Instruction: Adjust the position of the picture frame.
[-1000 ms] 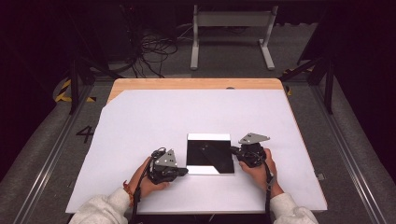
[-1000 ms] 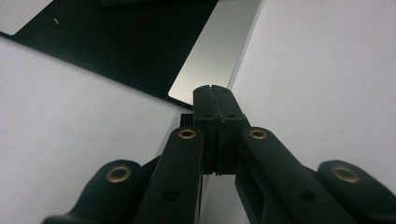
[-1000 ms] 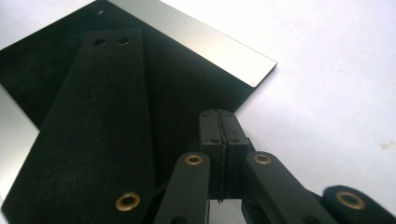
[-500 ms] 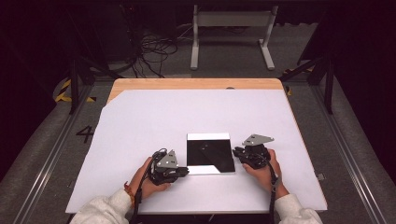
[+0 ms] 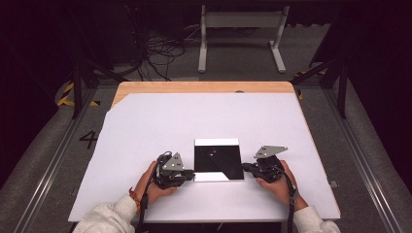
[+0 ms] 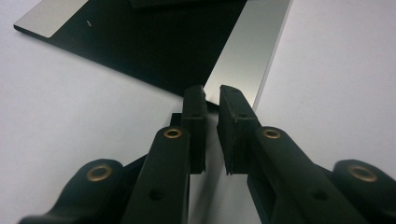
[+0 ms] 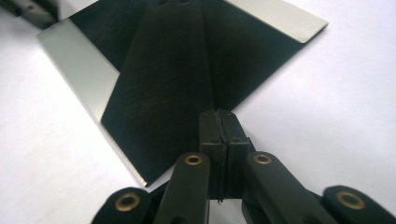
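Black sheet (image 5: 217,158) flat on near-middle of white table (image 5: 145,126); left claw (image 6: 212,93) just opened slightly, narrow gap at near-left corner, not clamped, so no lift yet; right claw (image 7: 218,114) closed at near-right edge, slid nearer person; both hands low, pointing inward.

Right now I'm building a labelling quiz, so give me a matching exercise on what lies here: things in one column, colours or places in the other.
Things:
1. square sheet
2. table cover
3. bare tabletop strip
4. floor marking 4

Colours or places:
a. light wood
b. on the floor, left of the table
c. glossy black
d. white

Pairs: 1-c, 2-d, 3-a, 4-b
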Demonstrator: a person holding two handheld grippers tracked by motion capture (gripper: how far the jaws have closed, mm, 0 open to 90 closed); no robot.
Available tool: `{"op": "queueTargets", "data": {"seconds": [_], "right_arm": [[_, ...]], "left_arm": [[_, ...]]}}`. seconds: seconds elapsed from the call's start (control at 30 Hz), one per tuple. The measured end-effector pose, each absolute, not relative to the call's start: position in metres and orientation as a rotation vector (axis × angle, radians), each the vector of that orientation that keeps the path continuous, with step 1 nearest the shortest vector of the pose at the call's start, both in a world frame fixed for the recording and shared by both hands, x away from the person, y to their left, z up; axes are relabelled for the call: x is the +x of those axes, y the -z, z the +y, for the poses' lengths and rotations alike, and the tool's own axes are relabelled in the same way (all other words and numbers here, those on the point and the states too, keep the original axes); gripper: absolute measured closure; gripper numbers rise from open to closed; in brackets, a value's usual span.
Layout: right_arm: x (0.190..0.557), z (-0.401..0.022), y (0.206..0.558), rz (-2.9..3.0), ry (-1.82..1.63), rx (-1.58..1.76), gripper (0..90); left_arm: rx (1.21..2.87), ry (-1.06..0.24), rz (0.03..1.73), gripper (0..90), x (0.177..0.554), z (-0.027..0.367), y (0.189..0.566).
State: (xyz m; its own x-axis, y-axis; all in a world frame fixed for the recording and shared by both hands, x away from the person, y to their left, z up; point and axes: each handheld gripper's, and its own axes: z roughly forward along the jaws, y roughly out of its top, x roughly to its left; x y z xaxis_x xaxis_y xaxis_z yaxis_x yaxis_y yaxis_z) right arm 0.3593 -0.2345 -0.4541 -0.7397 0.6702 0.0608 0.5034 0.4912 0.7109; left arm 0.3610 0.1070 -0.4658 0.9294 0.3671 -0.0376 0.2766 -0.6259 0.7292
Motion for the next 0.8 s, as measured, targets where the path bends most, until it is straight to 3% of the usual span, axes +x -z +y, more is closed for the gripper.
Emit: {"op": "queueTargets", "data": {"seconds": [0.53, 0.57, 0.63, 0.8], "right_arm": [[0.346, -0.235, 0.454, 2.544, -1.095, 1.007, 89.8], [0.345, -0.234, 0.453, 2.543, -1.085, 1.006, 88.4], [0.345, -0.234, 0.449, 2.548, -1.041, 1.005, 76.1], [0.341, -0.239, 0.435, 2.527, -1.06, 0.997, 77.8]], "left_arm": [[2.258, -0.127, 0.507, 82.0, 0.371, 0.107, 0.467], [2.261, -0.134, 0.507, 81.0, 0.371, 0.107, 0.466], [2.274, -0.156, 0.501, 78.3, 0.369, 0.109, 0.464], [2.24, -0.186, 0.473, 76.0, 0.36, 0.124, 0.452]]}}
